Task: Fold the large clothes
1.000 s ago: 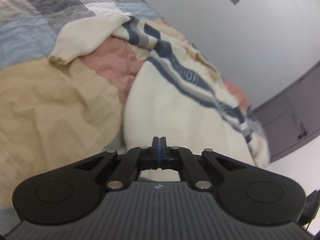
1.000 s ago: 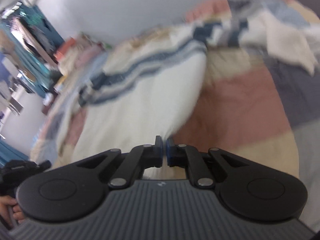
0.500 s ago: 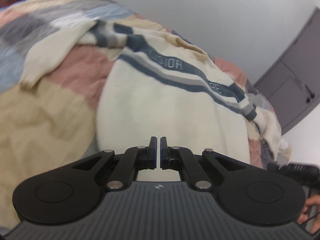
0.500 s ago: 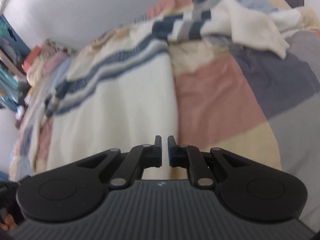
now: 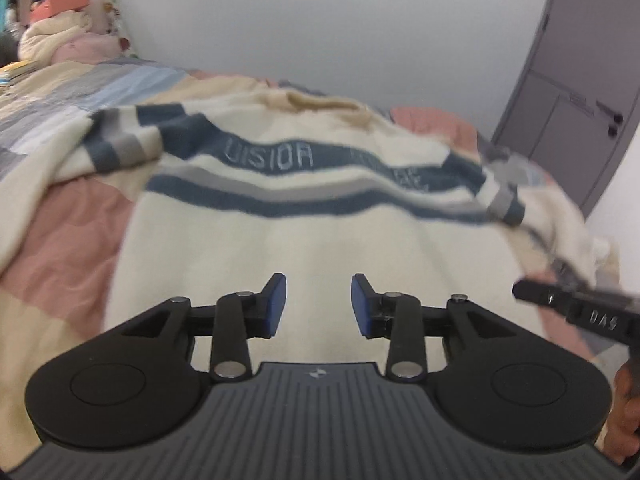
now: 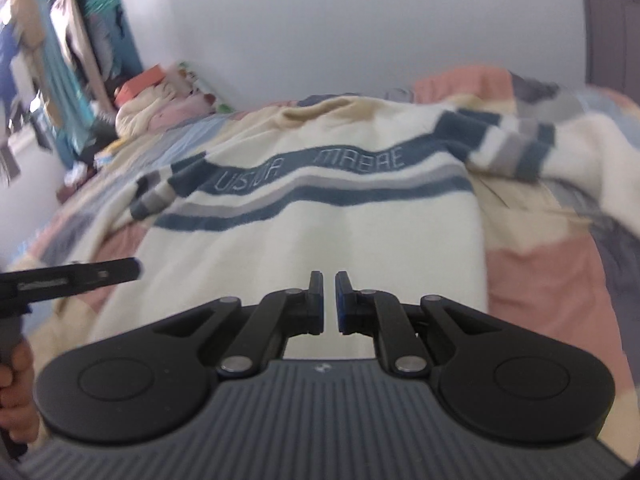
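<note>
From the left wrist view, the sweater (image 5: 304, 216) lay front up and spread flat on the bed (image 5: 52, 240), hem toward me and collar toward the wall, which I judged a sound layout for starting a fold. One sleeve was bunched at the left, the other draped off to the right. My left gripper (image 5: 318, 306) hung over the hem, tipped downward, its jaws opening with nothing between them; I read that as readying to pinch the hem. The right gripper's tip (image 5: 576, 310) poked in at the right edge, a hand (image 5: 622, 412) behind it.

From the right wrist view, the same sweater (image 6: 320, 232) filled the middle, its striped band running across the chest. My right gripper (image 6: 329, 302) also pointed down at the hem, jaws nearly together with only a slit between the pads and no cloth in them. The left gripper (image 6: 76, 276) showed at the left edge, held by a hand (image 6: 18, 392). Both tools sat side by side near the hem, neither touching cloth that I could see.
</note>
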`<state>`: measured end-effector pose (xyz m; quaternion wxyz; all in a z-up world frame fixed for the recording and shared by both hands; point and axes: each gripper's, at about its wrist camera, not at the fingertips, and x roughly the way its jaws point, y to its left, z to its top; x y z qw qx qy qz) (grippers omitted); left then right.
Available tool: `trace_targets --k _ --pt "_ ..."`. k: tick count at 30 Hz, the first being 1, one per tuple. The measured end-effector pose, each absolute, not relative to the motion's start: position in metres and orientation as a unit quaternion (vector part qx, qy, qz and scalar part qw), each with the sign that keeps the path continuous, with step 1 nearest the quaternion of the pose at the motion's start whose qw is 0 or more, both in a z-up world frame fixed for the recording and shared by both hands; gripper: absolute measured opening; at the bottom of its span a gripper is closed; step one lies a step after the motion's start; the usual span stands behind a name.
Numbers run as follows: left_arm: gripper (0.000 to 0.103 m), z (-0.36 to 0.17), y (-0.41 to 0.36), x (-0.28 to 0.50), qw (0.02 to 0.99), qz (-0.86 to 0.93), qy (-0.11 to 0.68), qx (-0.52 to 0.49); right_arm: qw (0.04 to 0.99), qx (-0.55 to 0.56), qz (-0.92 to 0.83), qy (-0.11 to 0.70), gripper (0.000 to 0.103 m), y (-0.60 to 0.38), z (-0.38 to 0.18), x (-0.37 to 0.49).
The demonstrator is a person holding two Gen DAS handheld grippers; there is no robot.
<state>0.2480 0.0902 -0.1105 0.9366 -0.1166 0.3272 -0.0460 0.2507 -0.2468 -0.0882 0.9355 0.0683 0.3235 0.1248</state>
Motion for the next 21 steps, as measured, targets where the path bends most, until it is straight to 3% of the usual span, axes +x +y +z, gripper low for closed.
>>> trace_targets --k 4,5,6,8,21 --pt "0.046 -0.128 0.091 0.261 0.935 -0.057 0.33 -0.12 0.938 0.045 0.124 0.321 0.011 -0.237 -0.1 0.261" --pt "0.047 -0.13 0.092 0.264 0.934 -0.058 0.33 -0.121 0.938 0.042 0.118 0.324 0.029 -0.236 -0.104 0.265" --pt "0.047 -0.133 0.093 0.267 0.934 -0.06 0.331 -0.121 0.938 0.044 0.115 0.325 0.058 -0.235 -0.107 0.267" --pt "0.047 -0.139 0.094 0.269 0.934 -0.06 0.332 -0.12 0.94 0.054 0.115 0.317 0.077 -0.235 -0.114 0.269" --pt "0.05 -0.172 0.1 0.293 0.925 -0.042 0.359 -0.12 0.919 0.095 0.115 0.366 0.074 -0.24 -0.146 0.303"
